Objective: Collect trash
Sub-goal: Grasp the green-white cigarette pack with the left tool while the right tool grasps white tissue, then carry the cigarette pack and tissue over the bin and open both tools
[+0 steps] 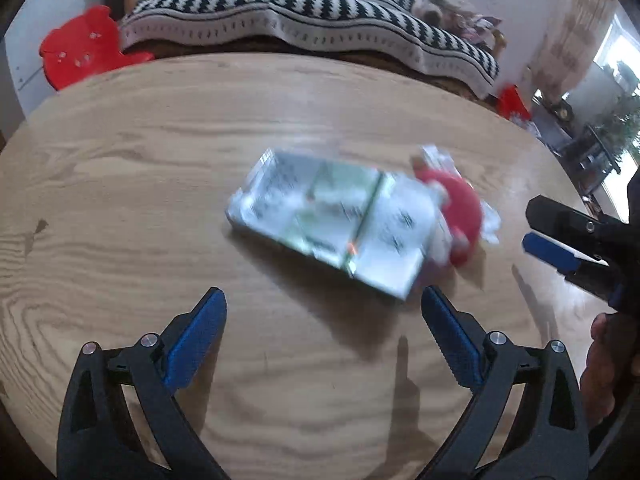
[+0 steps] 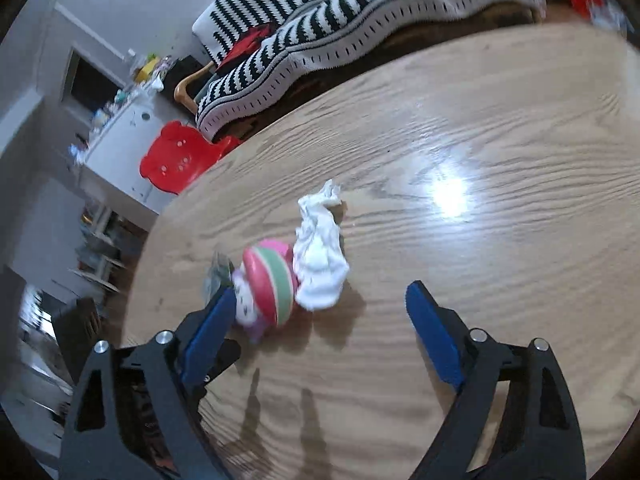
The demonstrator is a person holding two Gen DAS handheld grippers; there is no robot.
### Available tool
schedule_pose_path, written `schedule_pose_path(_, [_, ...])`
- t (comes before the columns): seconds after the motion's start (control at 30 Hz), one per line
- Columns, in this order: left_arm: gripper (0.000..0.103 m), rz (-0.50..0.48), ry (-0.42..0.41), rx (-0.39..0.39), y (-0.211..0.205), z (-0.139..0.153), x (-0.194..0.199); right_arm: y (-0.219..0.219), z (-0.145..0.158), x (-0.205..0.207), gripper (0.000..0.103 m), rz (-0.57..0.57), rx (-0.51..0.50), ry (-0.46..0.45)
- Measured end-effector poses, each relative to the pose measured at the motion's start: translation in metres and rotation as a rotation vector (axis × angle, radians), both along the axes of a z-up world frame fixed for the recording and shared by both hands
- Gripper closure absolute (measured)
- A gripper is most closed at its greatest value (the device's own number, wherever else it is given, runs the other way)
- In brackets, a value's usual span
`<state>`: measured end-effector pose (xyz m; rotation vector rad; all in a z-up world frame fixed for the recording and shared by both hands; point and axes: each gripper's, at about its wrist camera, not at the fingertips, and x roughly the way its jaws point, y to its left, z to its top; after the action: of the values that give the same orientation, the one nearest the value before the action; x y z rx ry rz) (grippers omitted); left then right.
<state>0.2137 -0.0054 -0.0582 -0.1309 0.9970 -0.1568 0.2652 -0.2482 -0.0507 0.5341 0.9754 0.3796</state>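
A flattened silver carton [image 1: 328, 220] with green print lies on the round wooden table [image 1: 160, 152]. A pink and green striped toy [image 2: 268, 286] lies at its right end, shown red in the left wrist view [image 1: 460, 216]. A crumpled white tissue [image 2: 320, 252] lies against the toy. My left gripper [image 1: 324, 312] is open and empty, just short of the carton. My right gripper [image 2: 320, 312] is open and empty, with the toy and tissue just ahead of its left finger [image 2: 212, 320]. It also shows at the right in the left wrist view [image 1: 560, 240].
A sofa with a black and white striped blanket [image 1: 304, 12] stands behind the table. A red plastic stool [image 1: 80, 52] stands at the far left, also in the right wrist view [image 2: 180, 156]. White shelves with clutter [image 2: 120, 120] stand further left.
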Motion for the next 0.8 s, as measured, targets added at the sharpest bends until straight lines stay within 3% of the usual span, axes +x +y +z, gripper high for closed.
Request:
schedule_pose_path(0.1, [0.008, 0.010, -0.028, -0.017, 0.002, 0.000, 0.008, 0.005, -0.011, 0.017, 0.025, 0.010, 0.028, 0.025])
schedule_pose_path(0.23, [0.011, 0.032, -0.035, -0.077, 0.006, 0.001, 0.017, 0.008, -0.017, 0.024, 0.045, 0.030, 0.079, 0.027])
schedule_pose_path(0.27, [0.018, 0.028, -0.038, -0.075, 0.004, 0.002, 0.018, 0.009, -0.017, 0.024, 0.051, 0.033, 0.098, 0.029])
schedule_pose_path(0.3, [0.021, 0.014, -0.050, -0.079, 0.002, 0.003, 0.019, 0.009, -0.015, 0.023, 0.067, 0.034, 0.111, 0.026])
schedule_pose_path(0.33, [0.033, 0.005, -0.060, -0.082, 0.001, 0.004, 0.018, 0.009, -0.014, 0.025, 0.082, 0.042, 0.121, 0.023])
schedule_pose_path(0.37, [0.049, 0.000, -0.065, -0.080, -0.002, 0.006, 0.015, 0.009, -0.010, 0.024, 0.089, 0.047, 0.121, 0.015])
schedule_pose_path(0.4, [0.059, -0.004, -0.067, -0.056, -0.004, 0.007, 0.014, 0.009, -0.004, 0.020, 0.097, 0.038, 0.101, -0.003])
schedule_pose_path(0.43, [0.069, -0.004, -0.071, -0.038, -0.004, 0.007, 0.013, 0.009, 0.001, 0.017, 0.097, 0.032, 0.086, -0.022])
schedule_pose_path(0.67, [0.072, -0.030, -0.098, -0.021, 0.006, 0.019, -0.005, 0.005, 0.029, -0.003, 0.098, 0.033, 0.009, -0.094])
schedule_pose_path(0.8, [0.073, -0.060, -0.110, -0.001, 0.016, 0.028, -0.027, 0.006, 0.046, -0.028, 0.098, 0.063, -0.089, -0.138])
